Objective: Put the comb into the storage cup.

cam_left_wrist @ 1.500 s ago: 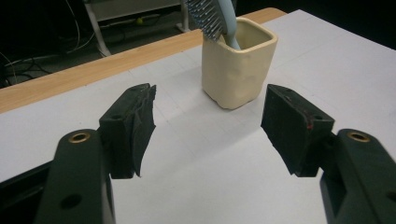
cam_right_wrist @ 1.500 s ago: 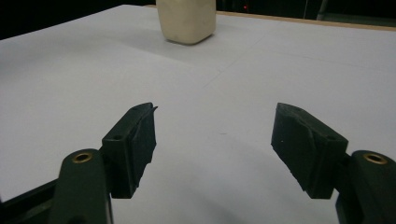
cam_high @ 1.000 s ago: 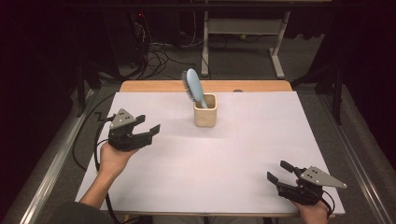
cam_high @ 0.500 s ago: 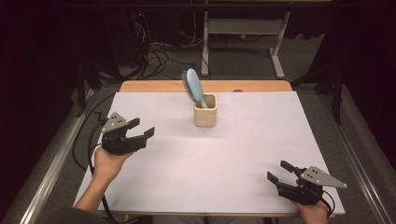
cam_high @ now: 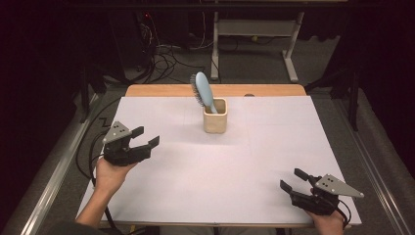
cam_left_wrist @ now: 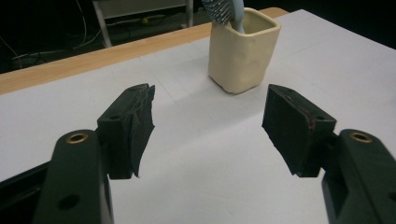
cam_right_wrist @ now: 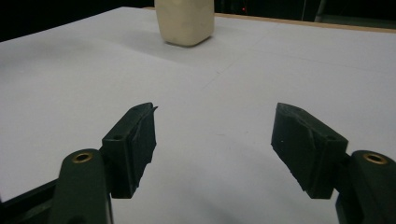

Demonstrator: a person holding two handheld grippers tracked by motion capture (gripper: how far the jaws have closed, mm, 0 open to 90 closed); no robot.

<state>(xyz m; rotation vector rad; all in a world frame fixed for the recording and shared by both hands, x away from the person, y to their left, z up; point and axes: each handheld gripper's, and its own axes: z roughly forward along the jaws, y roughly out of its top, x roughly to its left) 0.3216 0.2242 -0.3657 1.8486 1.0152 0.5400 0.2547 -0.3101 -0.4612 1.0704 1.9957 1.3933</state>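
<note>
Left tongs [cam_high: 143,145] draw back toward the table's [cam_high: 195,171] near edge, away from cup [cam_high: 215,116] and hairbrush [cam_high: 203,91]. Both left and right tongs [cam_high: 293,182] stand open, empty; brush looks already stowed, hands retreating.

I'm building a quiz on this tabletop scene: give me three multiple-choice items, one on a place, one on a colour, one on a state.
1. Where is the hairbrush?
A. in the cup
B. flat on the table
C. in the left tongs

2. What colour is the brush?
A. red
B. light blue
C. green

3. How do the right tongs stand?
A. shut on the cup
B. shut on the brush
C. open, empty

Key: 1 A, it stands in the cup, leaning; 2 B, its back is pale blue; 3 C, jaws apart over bare table.
</note>
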